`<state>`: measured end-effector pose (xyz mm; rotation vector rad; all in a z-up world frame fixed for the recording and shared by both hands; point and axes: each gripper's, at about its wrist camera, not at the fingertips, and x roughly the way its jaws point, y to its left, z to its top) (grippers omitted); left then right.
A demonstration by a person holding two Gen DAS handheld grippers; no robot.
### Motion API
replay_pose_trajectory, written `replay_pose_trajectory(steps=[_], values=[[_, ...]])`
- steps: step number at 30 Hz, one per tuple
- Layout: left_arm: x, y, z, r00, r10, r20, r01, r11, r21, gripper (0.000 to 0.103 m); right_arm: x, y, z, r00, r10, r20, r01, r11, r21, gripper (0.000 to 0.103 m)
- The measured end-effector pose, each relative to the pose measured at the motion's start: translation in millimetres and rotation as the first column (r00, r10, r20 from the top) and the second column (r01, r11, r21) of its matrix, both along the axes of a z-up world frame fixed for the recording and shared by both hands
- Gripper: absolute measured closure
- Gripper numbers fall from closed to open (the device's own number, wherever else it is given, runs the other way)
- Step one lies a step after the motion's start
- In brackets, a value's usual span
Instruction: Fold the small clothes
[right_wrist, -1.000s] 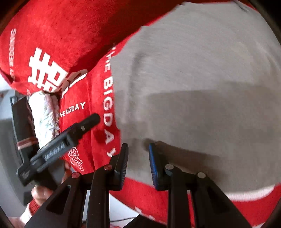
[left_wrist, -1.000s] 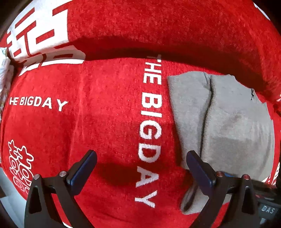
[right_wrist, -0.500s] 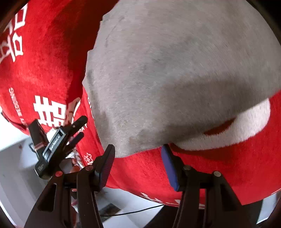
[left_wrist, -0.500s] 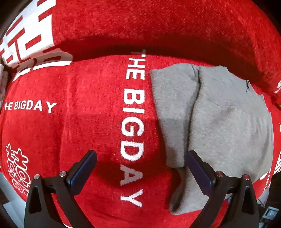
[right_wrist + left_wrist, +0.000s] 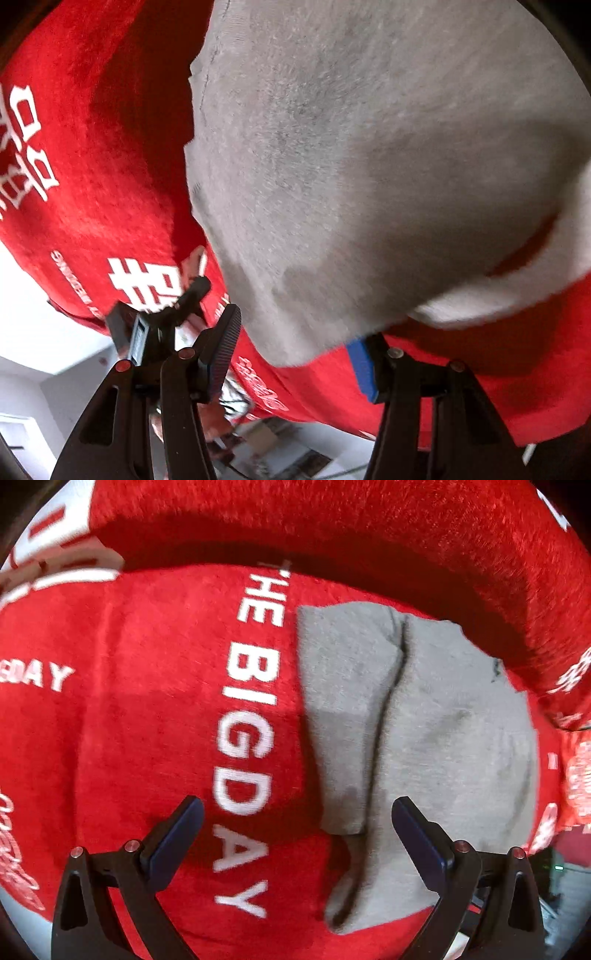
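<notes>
A small grey garment (image 5: 424, 746) lies folded lengthwise on a red plush cover (image 5: 147, 709) printed with white "THE BIG DAY" lettering. My left gripper (image 5: 295, 834) is open and empty, hovering just above the garment's near left edge. In the right wrist view the grey garment (image 5: 369, 166) fills most of the frame. My right gripper (image 5: 299, 354) is open, its fingers straddling the garment's near corner without pinching it.
A raised red cushion ridge (image 5: 332, 528) runs along the far side. The cover's edge drops to a pale floor (image 5: 33, 332) at lower left. The left gripper (image 5: 162, 314) and the person's hand show there in the right wrist view.
My right gripper has opened from nearly shut to wide and swung round the garment's corner. My left gripper stayed open and drifted slightly; the garment stayed put.
</notes>
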<state>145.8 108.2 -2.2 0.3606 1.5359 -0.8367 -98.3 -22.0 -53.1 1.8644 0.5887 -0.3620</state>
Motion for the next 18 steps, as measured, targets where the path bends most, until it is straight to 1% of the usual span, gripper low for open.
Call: replay_pose_trajectory(steps=[2,5,6,7,8,9,12,13,16,18], values=[[1,0,-4,0.998,0.004,-0.055,-0.005,1.000,-0.024,0.001,6,-1,-4,0.999,-0.041,0.024,0.041,0.999,0.019,0.041],[-3,-4,-9,0.992,-0.001,-0.129,-0.007,0.998,-0.060,0.001,13,-2,-13,0.991,-0.113,0.072,0.105,0.989,0.100,0.042],[-4,-5,-10,0.987,-0.003,-0.158,-0.009,0.997,-0.075,0.001,13,-3,-14,0.988,-0.128,0.082,0.117,0.986,0.120,0.054],[-4,-5,-11,0.983,-0.004,-0.186,-0.012,0.996,-0.087,0.001,13,-5,-14,0.987,-0.133,0.095,0.121,0.984,0.128,0.069],[-4,-7,-13,0.975,-0.004,-0.221,-0.019,0.995,-0.101,0.001,13,-8,-12,0.987,-0.125,0.099,0.112,0.986,0.126,0.093],[-4,-8,-15,0.966,-0.003,-0.260,-0.027,0.993,-0.114,0.001,12,-12,-8,0.987,-0.117,0.111,0.104,0.988,0.113,0.094],[-3,-12,-17,0.946,0.001,-0.325,-0.048,0.990,-0.136,0.001,9,-21,13,0.980,-0.082,0.181,0.071,0.995,0.063,0.094],[-2,-17,-18,0.937,0.000,-0.349,-0.055,0.988,-0.147,0.001,9,-25,24,0.977,-0.058,0.205,0.052,0.998,0.034,0.094],[-2,-30,-22,0.900,-0.001,-0.436,-0.090,0.978,-0.186,0.001,8,-31,42,0.972,-0.021,0.235,0.025,1.000,-0.014,0.094],[-7,-43,-21,0.892,-0.022,-0.452,-0.080,0.976,-0.204,0.001,8,-35,49,0.971,0.003,0.240,0.007,0.999,-0.038,0.094]])
